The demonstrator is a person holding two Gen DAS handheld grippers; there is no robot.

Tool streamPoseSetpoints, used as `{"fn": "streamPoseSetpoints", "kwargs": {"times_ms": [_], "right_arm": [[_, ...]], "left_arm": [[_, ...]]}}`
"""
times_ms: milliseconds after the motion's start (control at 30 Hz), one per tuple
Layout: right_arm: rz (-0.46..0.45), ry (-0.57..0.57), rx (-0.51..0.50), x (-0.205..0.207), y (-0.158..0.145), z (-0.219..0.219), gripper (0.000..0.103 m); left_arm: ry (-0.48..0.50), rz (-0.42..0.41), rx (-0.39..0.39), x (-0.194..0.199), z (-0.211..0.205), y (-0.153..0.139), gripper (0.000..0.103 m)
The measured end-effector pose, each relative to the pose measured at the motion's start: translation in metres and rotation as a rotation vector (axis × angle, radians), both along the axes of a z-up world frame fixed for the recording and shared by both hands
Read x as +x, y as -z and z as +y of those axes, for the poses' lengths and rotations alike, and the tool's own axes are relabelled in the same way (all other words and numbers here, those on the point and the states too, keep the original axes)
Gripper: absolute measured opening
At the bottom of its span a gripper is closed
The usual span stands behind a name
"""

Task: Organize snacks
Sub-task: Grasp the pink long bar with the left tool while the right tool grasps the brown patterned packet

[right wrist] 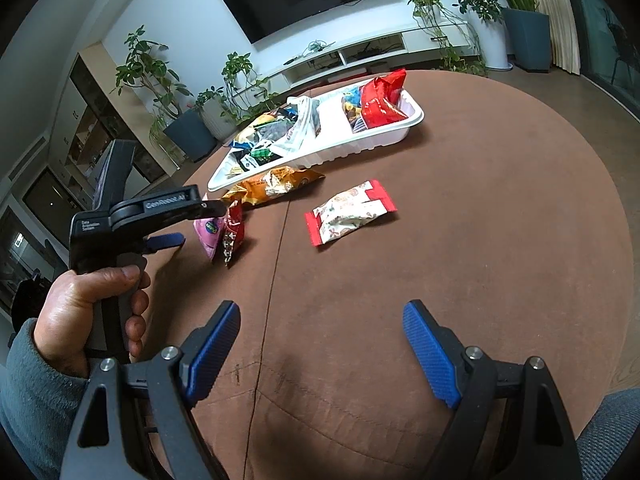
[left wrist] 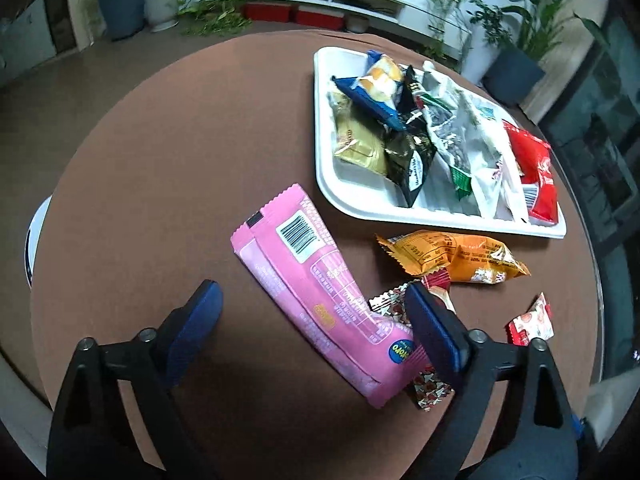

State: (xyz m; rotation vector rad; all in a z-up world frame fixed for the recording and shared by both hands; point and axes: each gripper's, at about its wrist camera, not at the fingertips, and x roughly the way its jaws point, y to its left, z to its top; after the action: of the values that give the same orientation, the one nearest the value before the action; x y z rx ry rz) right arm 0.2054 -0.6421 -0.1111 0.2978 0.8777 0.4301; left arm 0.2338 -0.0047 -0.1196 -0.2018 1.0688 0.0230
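- The long pink foil snack packet (left wrist: 316, 292) lies flat on the brown round cloth-covered table (left wrist: 160, 160), just beside the white plastic tray (left wrist: 326, 184) of snacks.
- It looks light, soft and a little slippery; I think the middle of its length is the best place to pinch.
- The left gripper (left wrist: 316, 320) is wide open astride the packet's near end, not pressing it.
- The right gripper (right wrist: 320, 344) is wide open and empty.
- Only the right wrist view shows the person's hand (right wrist: 92, 312) on the left gripper's handle, and the red-and-white packet (right wrist: 352, 212) whole.

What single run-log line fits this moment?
left gripper: open over pink pack | right gripper: open, empty | tray: part filled
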Motion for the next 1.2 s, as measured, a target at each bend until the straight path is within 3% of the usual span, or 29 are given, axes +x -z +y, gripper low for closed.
{"fn": "streamPoseSetpoints", "kwargs": {"times_ms": [167, 200, 333, 467, 667, 833, 1067, 1200], "right_arm": [[-0.005, 0.003, -0.016, -0.001, 0.0, 0.0, 0.086], [-0.004, 0.001, -0.019, -0.001, 0.001, 0.001, 0.086], [-0.01, 0.0, -0.032, -0.002, 0.0, 0.003, 0.086], [-0.021, 0.001, -0.048, 0.001, -0.006, 0.003, 0.085], [-0.005, 0.02, -0.102, 0.024, -0.018, 0.004, 0.085], [0.024, 0.03, -0.093, 0.052, -0.021, 0.013, 0.086], [-0.042, -0.171, -0.115, 0.068, -0.036, 0.082, 0.081], [-0.007, -0.231, -0.163, 0.082, -0.027, 0.118, 0.071]], "left_arm": [[0.053, -0.006, 0.063, 0.003, 0.002, -0.001, 0.049], [0.065, -0.005, 0.082, 0.001, 0.002, -0.001, 0.046], [0.15, -0.002, 0.194, -0.009, -0.014, 0.0, 0.045], [0.199, -0.027, 0.244, -0.024, -0.025, 0.0, 0.045], [0.243, -0.046, 0.201, -0.044, -0.023, 0.001, 0.029], [0.252, -0.065, 0.145, -0.067, -0.016, 0.001, 0.028], [0.232, -0.078, 0.11, -0.082, 0.001, -0.002, 0.026], [0.215, -0.087, 0.1, -0.084, 0.01, -0.002, 0.026]]}}
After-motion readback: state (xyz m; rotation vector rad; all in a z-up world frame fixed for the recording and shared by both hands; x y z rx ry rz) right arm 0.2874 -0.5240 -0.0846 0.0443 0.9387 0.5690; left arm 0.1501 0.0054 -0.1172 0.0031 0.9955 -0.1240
